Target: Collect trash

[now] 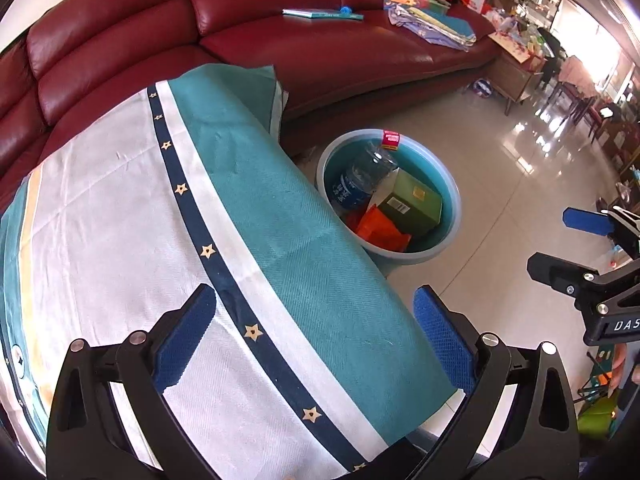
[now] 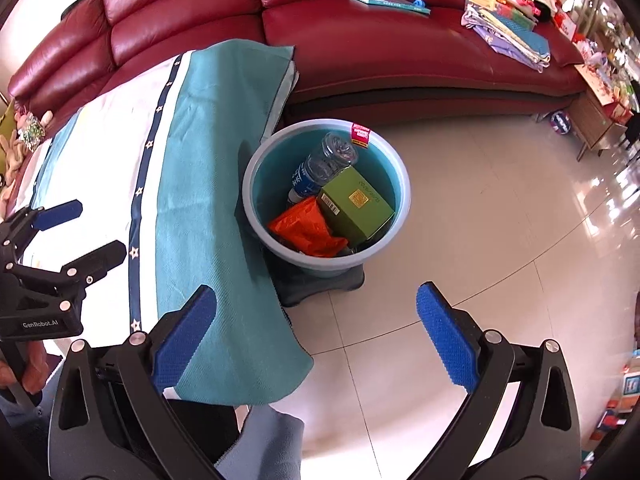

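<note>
- Lying spread over the table: a cloth (image 1: 168, 240) in teal and white with a navy star stripe, its edge hanging down.
- Standing on the pale tiled floor (image 2: 500, 208) just beside that hanging edge: a blue bucket (image 2: 256, 216).
- Sitting under the bucket: a dark mat (image 2: 320, 288).

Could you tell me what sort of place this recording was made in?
Most likely a home living room: a red leather sofa with books and papers on it, a glossy tiled floor, and a table under a teal-and-white cloth beside a blue trash bucket.
</note>
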{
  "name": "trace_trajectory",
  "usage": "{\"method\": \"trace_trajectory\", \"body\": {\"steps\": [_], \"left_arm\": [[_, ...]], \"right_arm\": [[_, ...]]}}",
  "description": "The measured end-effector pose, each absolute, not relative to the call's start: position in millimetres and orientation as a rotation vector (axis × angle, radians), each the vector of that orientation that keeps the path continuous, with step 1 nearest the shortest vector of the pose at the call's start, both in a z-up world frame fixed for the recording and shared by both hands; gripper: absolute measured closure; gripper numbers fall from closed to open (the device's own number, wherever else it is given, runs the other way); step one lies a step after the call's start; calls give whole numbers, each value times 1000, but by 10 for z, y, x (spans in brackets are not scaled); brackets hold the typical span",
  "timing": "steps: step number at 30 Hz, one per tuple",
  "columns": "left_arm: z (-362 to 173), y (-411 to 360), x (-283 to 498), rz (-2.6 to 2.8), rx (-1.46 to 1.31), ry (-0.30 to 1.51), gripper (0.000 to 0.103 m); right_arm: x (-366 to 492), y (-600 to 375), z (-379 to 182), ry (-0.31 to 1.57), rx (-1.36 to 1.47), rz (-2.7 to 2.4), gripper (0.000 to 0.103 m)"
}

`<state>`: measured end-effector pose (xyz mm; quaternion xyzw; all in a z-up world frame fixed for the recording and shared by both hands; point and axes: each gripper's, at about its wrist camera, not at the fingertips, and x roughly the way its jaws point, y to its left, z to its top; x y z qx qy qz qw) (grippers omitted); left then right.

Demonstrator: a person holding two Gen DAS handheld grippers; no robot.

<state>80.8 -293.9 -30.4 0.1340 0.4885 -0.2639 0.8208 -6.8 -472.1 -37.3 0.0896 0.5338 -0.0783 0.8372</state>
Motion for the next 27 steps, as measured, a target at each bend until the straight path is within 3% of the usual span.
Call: {"method": "trace_trajectory", "body": {"steps": [27], "left_arm": [[-195,-2701,556,-540,304,999,4]], "right_arm": [[-172,-4461,-409,1147,194,-135,7]]}}
